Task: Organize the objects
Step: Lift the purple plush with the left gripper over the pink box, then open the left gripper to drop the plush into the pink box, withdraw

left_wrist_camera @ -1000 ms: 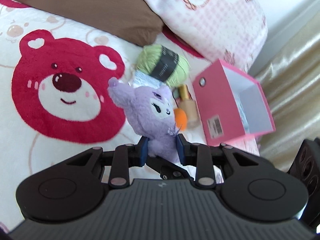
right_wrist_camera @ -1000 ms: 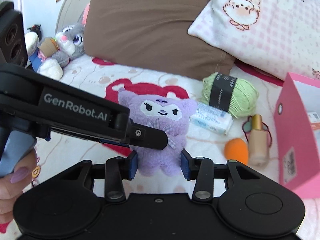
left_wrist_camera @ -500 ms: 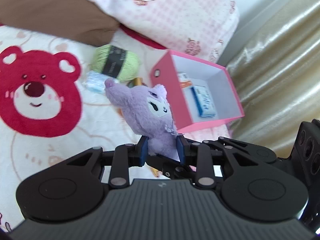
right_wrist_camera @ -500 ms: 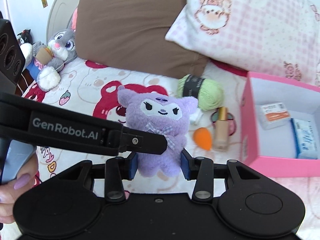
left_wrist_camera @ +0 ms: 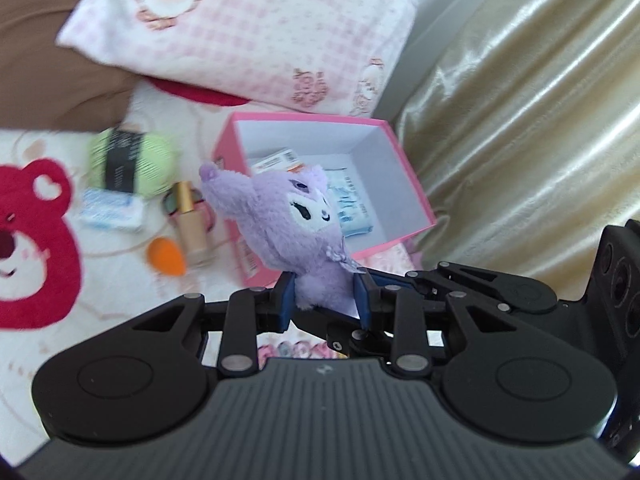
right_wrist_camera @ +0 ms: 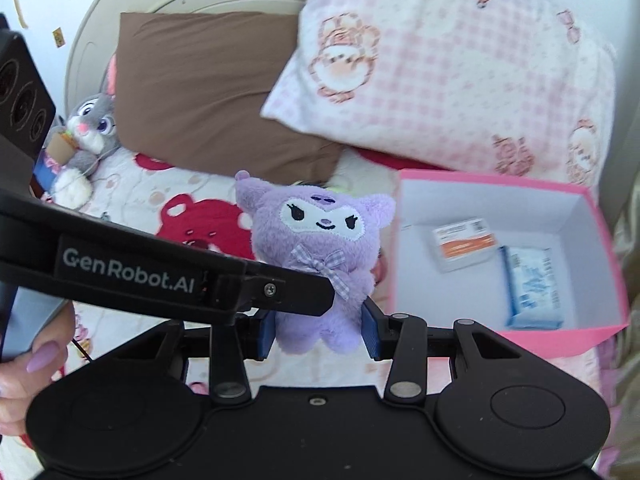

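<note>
A purple plush toy (left_wrist_camera: 288, 220) hangs above the bed, held low on its body by both grippers. My left gripper (left_wrist_camera: 324, 300) is shut on its lower part, and my right gripper (right_wrist_camera: 318, 332) is shut on its legs from the front. In the right wrist view the plush (right_wrist_camera: 320, 248) faces me, with the left gripper's finger (right_wrist_camera: 280, 294) reaching in at its side. The open pink box (left_wrist_camera: 380, 152) lies just behind and to the right; it (right_wrist_camera: 560, 336) holds a white-orange packet (right_wrist_camera: 464, 244) and a blue tissue pack (right_wrist_camera: 532, 284).
On the bear-print blanket left of the box lie a green yarn ball (left_wrist_camera: 128, 160), a tissue pack (left_wrist_camera: 110, 210), a foundation bottle (left_wrist_camera: 194, 232) and an orange sponge (left_wrist_camera: 166, 256). A pink checked pillow (right_wrist_camera: 440, 60), brown pillow (right_wrist_camera: 208, 92), grey bunny plush (right_wrist_camera: 86, 132) and gold curtain (left_wrist_camera: 520, 120) surround them.
Both grippers have risen with the purple plush and carried it right, toward the pink box. The box's inside has come into full view.
</note>
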